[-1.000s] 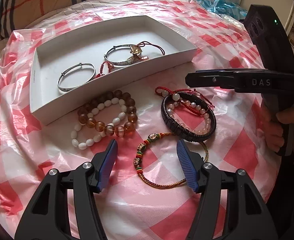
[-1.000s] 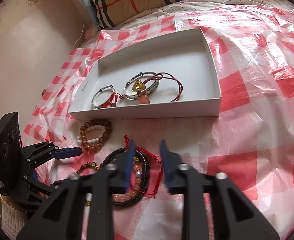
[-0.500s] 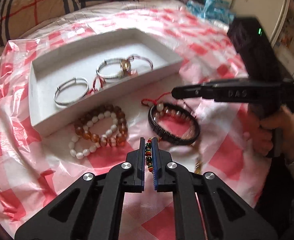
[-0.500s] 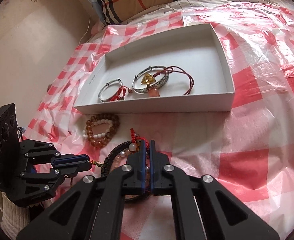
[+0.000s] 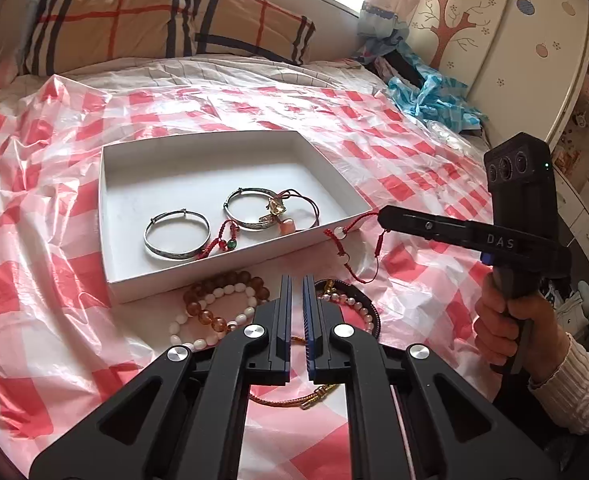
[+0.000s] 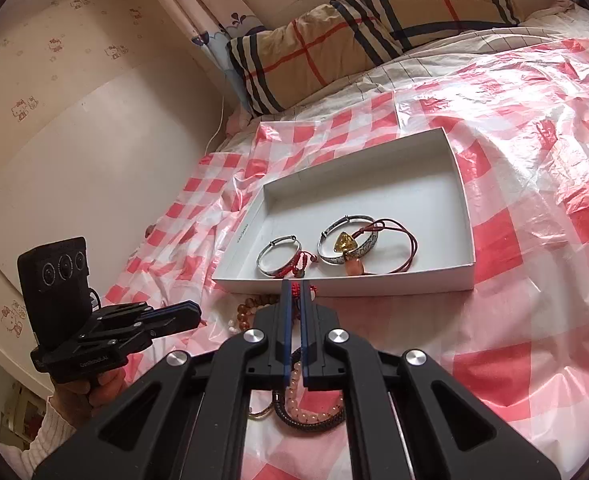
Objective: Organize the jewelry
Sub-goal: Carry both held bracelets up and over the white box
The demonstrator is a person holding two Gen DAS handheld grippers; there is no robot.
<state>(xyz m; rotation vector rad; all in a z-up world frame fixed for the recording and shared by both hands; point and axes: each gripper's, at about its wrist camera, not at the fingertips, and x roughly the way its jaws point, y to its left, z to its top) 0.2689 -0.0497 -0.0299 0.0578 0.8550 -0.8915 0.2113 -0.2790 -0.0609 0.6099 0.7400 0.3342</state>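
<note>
Now both tongs (image 5: 297, 280) clamped, red cord (image 5: 348, 246) lifted

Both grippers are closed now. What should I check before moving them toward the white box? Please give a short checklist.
1. Right gripper shut on the red cord bracelet: ok.
2. Red cord bracelet clear of the black bracelet: cannot tell; its lower loop hangs close.
3. Left gripper holding the woven bracelet: cannot tell; jaws shut, cord shows only below the fingers.
4. Free floor in the white box: ok, far half bare.
</note>
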